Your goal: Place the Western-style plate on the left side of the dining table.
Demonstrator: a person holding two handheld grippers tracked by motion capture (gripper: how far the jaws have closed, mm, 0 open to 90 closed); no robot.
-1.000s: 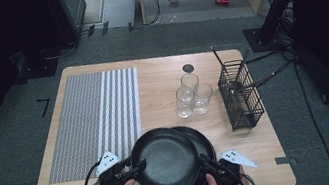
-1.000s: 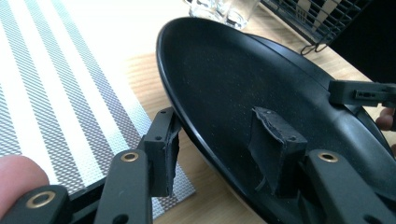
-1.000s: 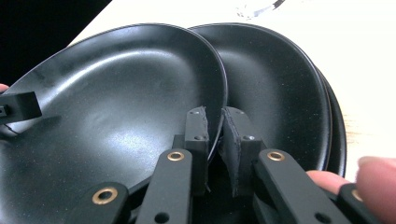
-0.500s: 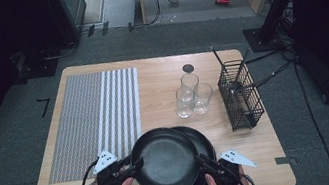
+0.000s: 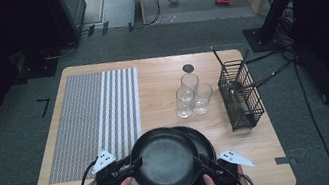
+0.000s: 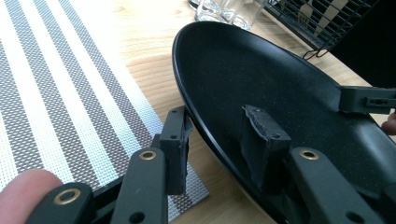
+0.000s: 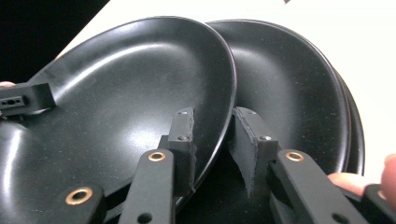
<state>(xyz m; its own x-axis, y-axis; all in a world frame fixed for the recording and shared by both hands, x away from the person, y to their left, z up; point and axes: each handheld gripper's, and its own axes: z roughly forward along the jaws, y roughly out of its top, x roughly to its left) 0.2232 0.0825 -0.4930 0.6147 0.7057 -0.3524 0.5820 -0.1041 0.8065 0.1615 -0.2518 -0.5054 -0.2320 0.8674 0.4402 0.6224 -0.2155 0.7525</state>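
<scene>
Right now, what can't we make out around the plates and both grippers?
- Lower plate: mostly hidden under the top plate in the high view; whether more lie beneath can't be told.
- Left gripper: jaws, just closing, straddle the top plate's rim; pad contact is unclear.
- Right gripper: jaws, just opening, straddle that rim; contact unclear.
- Wire basket: contents too small in the high view.

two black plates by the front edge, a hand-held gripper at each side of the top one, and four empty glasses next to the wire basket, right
Not quite: the high view shows three glasses, not four. The rest holds: two black plates, the top plate with the left hand-held gripper and right hand-held gripper at its rim, beside the wire basket.
</scene>
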